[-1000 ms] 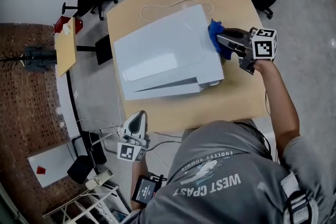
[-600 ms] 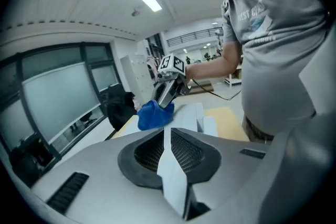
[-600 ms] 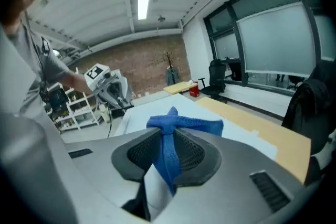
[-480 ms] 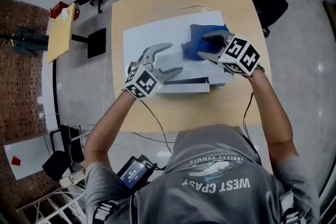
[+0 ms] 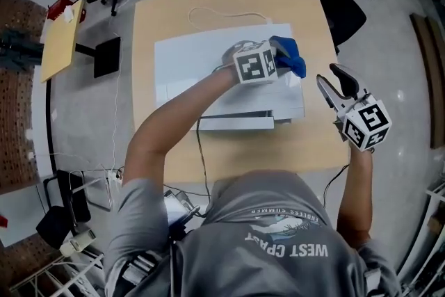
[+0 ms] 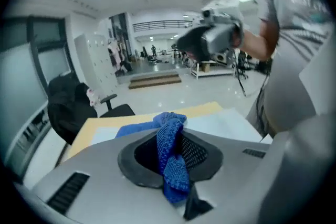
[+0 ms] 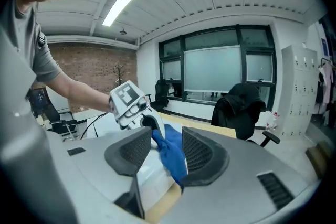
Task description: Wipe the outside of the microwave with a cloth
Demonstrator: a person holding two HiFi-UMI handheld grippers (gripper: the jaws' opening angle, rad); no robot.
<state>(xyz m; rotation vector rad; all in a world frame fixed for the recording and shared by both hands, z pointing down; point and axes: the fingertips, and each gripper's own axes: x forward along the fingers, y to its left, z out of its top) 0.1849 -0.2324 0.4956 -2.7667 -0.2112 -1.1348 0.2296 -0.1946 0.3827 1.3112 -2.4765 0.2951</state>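
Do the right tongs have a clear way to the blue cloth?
Probably yes: the right tongs, opening and empty, face the blue cloth with nothing between, but the left tongs are closing on it.

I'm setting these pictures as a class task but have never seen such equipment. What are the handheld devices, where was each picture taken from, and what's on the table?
There is no robot: a person in a grey T-shirt holds a two-jaw gripper in each hand. The overhead picture comes from a head camera; the other two from cameras riding on the grippers, looking along their jaws. A white box-shaped microwave sits on the light wooden table. The left gripper is closing its jaws on a blue woven cloth atop the microwave. The right gripper, off to the side, is opening, nothing between its jaws.
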